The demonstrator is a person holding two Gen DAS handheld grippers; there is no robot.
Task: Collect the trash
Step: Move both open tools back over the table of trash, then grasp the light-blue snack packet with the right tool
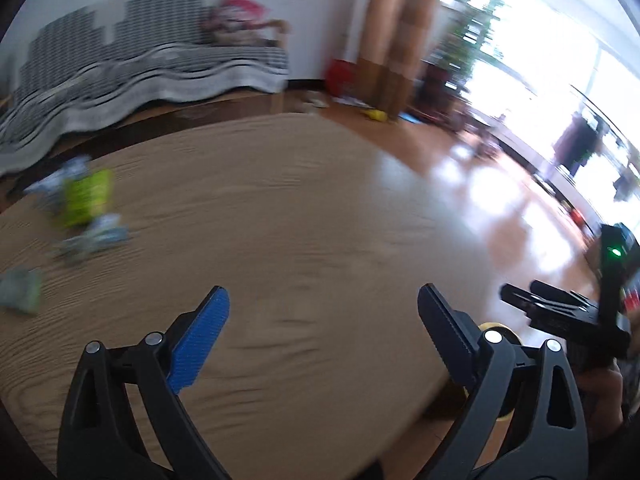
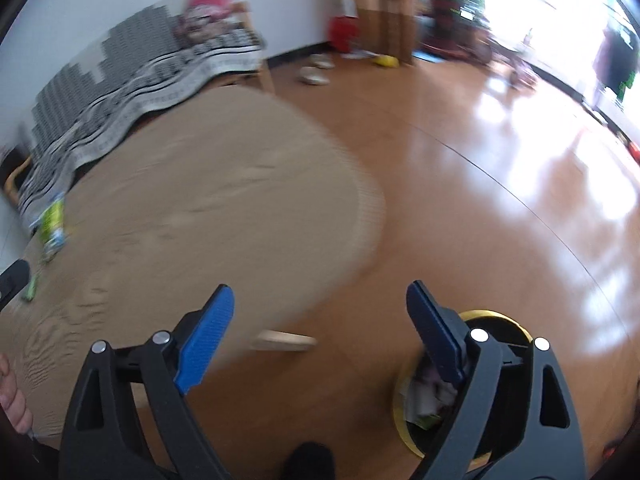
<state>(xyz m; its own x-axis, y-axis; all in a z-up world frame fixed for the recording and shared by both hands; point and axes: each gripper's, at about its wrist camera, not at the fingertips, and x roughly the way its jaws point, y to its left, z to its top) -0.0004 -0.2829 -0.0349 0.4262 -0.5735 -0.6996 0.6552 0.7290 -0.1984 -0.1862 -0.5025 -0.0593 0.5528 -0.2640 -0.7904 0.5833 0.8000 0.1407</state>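
Note:
Crumpled wrappers lie on the round wooden table (image 1: 304,208): a lime-green packet (image 1: 86,198), a pale crumpled wrapper (image 1: 94,236) below it and a pale green piece (image 1: 20,290) at the left edge. My left gripper (image 1: 322,312) is open and empty above the table's near side. My right gripper (image 2: 318,314) is open and empty, over the table's right edge and the floor. A yellow-rimmed bin (image 2: 436,396) with trash inside stands on the floor behind its right finger. The green packet also shows in the right wrist view (image 2: 52,222). The frames are blurred.
A sofa under a striped throw (image 1: 132,68) stands behind the table. The right gripper's body (image 1: 576,316) shows at the left view's right edge. A red bucket (image 2: 343,32), slippers (image 2: 316,74) and plants by a bright window lie across the wooden floor (image 2: 500,184).

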